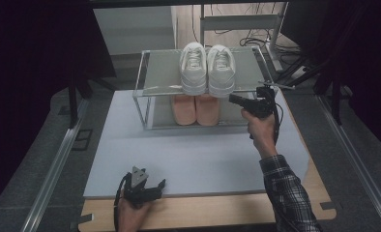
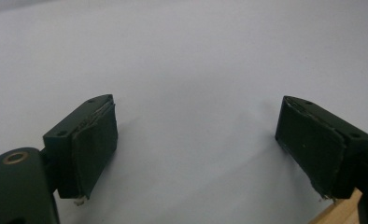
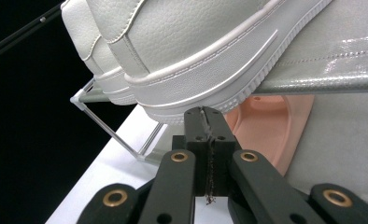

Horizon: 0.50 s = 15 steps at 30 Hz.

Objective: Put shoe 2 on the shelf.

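Observation:
A pair of white sneakers [image 1: 207,67] stands on the top shelf of a clear two-level rack [image 1: 152,79], heels toward me. A pair of pink shoes [image 1: 196,109] sits on the level below. My right gripper [image 1: 233,99] is shut with nothing in it and points left at the heel end of the right white sneaker. In the right gripper view its closed tips [image 3: 204,113] sit just under that sneaker's sole [image 3: 196,51], at the shelf's edge [image 3: 331,70], with a pink shoe [image 3: 266,128] behind. My left gripper [image 1: 158,188] rests open at the table's front edge, over bare mat [image 2: 196,140].
A pale grey mat [image 1: 193,154] covers the wooden table [image 1: 217,212], and the rack stands at its far end. Metal rails [image 1: 53,169] run along both sides. Cables and stand legs [image 1: 271,38] lie on the floor behind the rack.

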{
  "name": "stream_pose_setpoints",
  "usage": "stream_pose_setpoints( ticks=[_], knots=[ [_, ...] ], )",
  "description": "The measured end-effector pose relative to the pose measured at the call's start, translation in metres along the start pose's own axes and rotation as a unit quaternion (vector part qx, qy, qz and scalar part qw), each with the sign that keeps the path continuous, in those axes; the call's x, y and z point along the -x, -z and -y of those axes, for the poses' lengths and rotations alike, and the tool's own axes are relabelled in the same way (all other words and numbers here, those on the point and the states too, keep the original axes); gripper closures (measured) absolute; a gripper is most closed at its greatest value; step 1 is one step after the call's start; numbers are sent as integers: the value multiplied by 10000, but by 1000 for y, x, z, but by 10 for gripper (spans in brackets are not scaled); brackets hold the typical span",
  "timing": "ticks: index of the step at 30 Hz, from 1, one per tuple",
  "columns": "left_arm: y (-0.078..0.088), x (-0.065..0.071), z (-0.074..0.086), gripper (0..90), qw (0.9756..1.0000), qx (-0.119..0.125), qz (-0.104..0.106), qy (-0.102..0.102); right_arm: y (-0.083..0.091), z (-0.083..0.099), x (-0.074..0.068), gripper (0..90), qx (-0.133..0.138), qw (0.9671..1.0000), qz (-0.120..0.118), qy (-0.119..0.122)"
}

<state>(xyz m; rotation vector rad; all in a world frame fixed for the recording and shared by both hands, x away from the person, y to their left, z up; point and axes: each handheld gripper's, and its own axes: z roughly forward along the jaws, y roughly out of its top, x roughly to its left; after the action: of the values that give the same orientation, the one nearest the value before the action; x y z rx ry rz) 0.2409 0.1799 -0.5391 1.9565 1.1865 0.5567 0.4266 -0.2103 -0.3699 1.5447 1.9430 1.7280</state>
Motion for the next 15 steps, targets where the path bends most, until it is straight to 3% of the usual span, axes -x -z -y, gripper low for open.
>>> stream_pose_setpoints(
  ticks=[15],
  knots=[
    [0, 0, 0, 130, 10000, -1, 3, -1, -5, -3, 2, 899, 65, 9999, 127, -26]
  ],
)
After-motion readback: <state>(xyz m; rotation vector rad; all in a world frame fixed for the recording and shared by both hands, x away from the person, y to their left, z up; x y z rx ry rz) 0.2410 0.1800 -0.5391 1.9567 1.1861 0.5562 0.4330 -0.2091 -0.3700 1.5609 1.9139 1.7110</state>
